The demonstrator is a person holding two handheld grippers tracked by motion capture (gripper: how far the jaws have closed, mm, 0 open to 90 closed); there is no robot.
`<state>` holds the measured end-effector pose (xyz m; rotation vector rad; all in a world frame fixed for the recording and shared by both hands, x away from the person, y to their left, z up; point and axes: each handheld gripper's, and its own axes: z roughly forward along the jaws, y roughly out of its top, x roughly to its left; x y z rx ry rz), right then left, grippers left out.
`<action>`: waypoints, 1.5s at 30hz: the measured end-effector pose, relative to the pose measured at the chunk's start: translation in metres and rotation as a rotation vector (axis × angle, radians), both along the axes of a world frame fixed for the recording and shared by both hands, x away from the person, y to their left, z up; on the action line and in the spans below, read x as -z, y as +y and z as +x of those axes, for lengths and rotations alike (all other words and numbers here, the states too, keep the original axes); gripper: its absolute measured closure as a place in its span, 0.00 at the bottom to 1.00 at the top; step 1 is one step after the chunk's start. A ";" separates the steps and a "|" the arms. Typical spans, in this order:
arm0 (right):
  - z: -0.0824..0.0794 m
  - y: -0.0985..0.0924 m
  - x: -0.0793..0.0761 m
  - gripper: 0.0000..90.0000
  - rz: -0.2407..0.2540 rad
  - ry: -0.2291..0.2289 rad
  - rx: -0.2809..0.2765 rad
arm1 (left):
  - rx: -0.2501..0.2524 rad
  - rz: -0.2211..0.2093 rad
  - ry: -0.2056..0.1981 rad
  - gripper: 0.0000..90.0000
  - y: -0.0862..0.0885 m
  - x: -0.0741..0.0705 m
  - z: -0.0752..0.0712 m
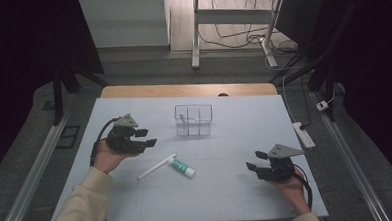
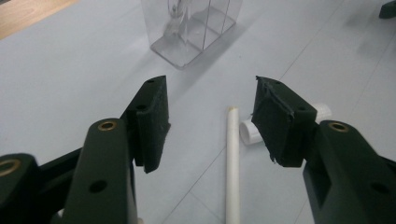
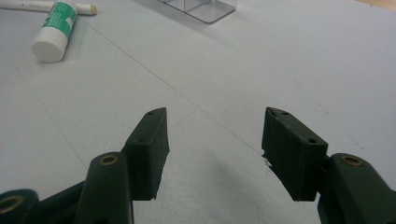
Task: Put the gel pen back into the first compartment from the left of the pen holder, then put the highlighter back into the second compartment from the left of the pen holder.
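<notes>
The left hand-held gripper (image 2: 210,116) was open over the white stick (image 2: 232,163), ready to go down and pinch it.

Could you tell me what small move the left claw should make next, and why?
Probably lower the left claw a little further onto the white stick and then close. Its jaws stand open above the table with nothing between the pads, and the stick lies just beneath the gap, beside the glue stick. The clear divided box stands beyond, a likely destination.
</notes>
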<state>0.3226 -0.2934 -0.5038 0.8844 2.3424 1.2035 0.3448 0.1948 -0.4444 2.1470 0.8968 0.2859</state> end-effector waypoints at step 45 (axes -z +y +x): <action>0.001 0.005 0.005 0.45 -0.048 0.012 -0.009 | 0.070 0.231 0.161 0.48 -0.010 0.053 -0.021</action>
